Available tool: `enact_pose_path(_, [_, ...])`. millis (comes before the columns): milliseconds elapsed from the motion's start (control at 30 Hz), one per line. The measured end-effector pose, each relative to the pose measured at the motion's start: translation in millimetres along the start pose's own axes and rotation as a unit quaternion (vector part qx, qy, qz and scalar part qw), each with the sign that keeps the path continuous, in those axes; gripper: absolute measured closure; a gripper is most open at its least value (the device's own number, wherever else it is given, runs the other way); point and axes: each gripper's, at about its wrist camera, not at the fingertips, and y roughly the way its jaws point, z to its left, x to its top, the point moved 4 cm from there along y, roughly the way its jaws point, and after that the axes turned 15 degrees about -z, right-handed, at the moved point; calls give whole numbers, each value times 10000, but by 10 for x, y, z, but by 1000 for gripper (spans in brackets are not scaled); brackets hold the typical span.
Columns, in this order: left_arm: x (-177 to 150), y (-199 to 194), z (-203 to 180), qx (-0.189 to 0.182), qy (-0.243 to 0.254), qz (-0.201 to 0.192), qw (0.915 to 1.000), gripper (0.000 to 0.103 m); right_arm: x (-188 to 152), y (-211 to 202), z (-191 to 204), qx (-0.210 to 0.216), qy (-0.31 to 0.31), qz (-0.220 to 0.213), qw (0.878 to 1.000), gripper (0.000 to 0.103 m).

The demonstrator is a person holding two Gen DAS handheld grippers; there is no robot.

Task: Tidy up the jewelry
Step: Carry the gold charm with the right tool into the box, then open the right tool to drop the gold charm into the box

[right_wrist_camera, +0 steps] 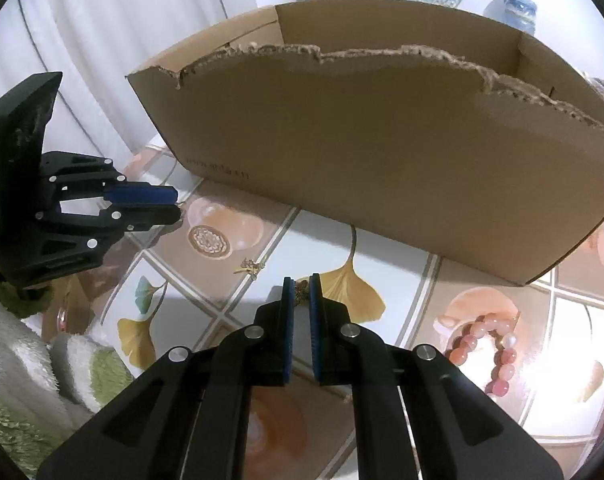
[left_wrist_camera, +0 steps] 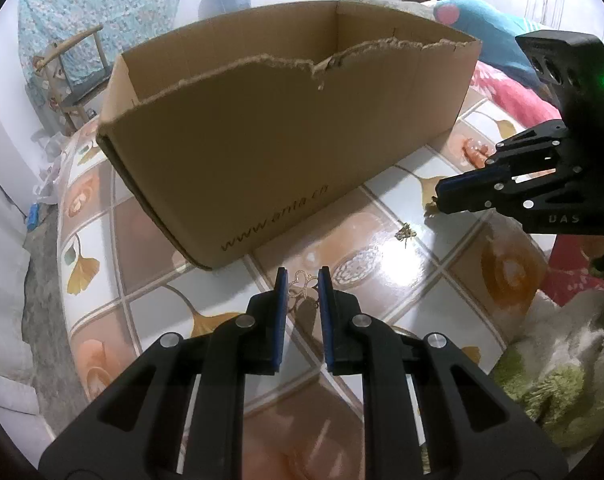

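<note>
My left gripper (left_wrist_camera: 302, 276) points down at the tiled table (left_wrist_camera: 382, 208), its blue pads pressed on either side of a gold heart-shaped ornament (left_wrist_camera: 302, 281). My right gripper (right_wrist_camera: 301, 282) is shut on a small dark-gold piece (right_wrist_camera: 301, 293). In the left wrist view the right gripper (left_wrist_camera: 438, 196) shows at the right edge with that piece at its tips. The left gripper (right_wrist_camera: 175, 204) appears at the left of the right wrist view. Another small gold piece (left_wrist_camera: 406, 234) (right_wrist_camera: 251, 267) lies loose on the table between them. A pink bead bracelet (right_wrist_camera: 486, 344) (left_wrist_camera: 476, 150) lies to the right.
A large open cardboard box (left_wrist_camera: 261, 140) (right_wrist_camera: 382, 152) with a torn front rim stands just behind both grippers. A green and white towel (left_wrist_camera: 562, 360) (right_wrist_camera: 41, 360) lies at the table's near side. A chair (left_wrist_camera: 73, 72) stands beyond the table.
</note>
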Motion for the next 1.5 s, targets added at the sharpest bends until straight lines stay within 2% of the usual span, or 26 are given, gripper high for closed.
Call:
enact_pose_path(333, [183, -185, -47, -2, 7, -257, 9997, 89, 93, -193, -3, 49, 88, -237, 9997, 95])
enact_pose_path(500, [390, -386, -81, -170, -146, -522, 9984, 89, 247, -419, 9, 191, 104, -496, 9985, 96])
enact_pose_path(633, [647, -600, -60, -396, -260, -842, 9953, 89, 495, -669, 25, 485, 85, -876, 9949, 95])
enact_pose_path(767, [974, -738, 12, -535, -229, -1193, 9912, 89, 817, -860, 56, 667, -252, -1314, 9888, 95])
enact_pose_path(867, [1242, -725, 47, -621, -66, -1378, 9885, 89, 1104, -918, 1, 817, -454, -1519, 9840, 96])
enact_pose_path(933, [1379, -643, 71, -743, -11, -1358, 9879, 89, 1294, -880, -76, 963, -505, -1553, 9819, 96])
enact_pose_path(1000, [1473, -495, 86, -841, 44, -1172, 9895, 89, 1465, -735, -191, 1056, -480, -1377, 9837, 95])
enact_pose_path(1067, [1532, -236, 142, -959, 32, -773, 9924, 89, 1587, -547, -315, 1132, -381, -1094, 9868, 95])
enact_pose_path(1100, [1541, -91, 173, -1028, 2, -512, 9934, 89, 1649, -379, -388, 1217, -286, -731, 9895, 95])
enact_pose_path(1167, [1534, 145, 239, -1118, -101, -72, 9937, 89, 1720, -139, -476, 1222, -199, -303, 9918, 95])
enact_pose_path(1300, [1445, 569, 334, -1345, -498, 767, 9867, 89, 1721, 286, -531, 1139, -162, 513, 9920, 95])
enact_pose_path(1400, [1374, 778, 357, -1357, -586, 1166, 9821, 89, 1598, 583, -543, 1043, -163, 1126, 9880, 95])
enact_pose_path(1500, [1288, 918, 331, -1356, -468, 1490, 9784, 89, 1479, 712, -550, 971, -257, 1414, 9848, 95])
